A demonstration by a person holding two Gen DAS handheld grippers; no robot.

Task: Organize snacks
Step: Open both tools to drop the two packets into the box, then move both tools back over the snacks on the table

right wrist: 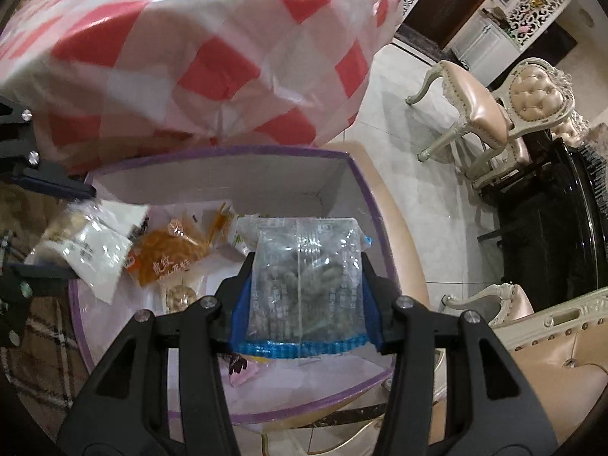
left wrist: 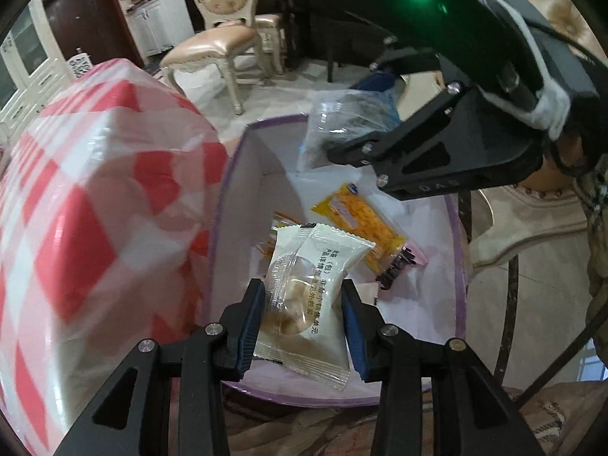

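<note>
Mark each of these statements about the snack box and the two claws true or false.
1. The left claw grips a white snack packet. True.
2. The right claw is empty. False: it grips a clear packet with a blue edge.
3. The purple-rimmed box already holds an orange packet. True.
4. Both packets lie flat on the checkered cloth. False: both are held over the box.

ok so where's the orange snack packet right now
The orange snack packet lies inside the purple-rimmed box, just beyond the white pastry packet that the left gripper holds over it.
</note>
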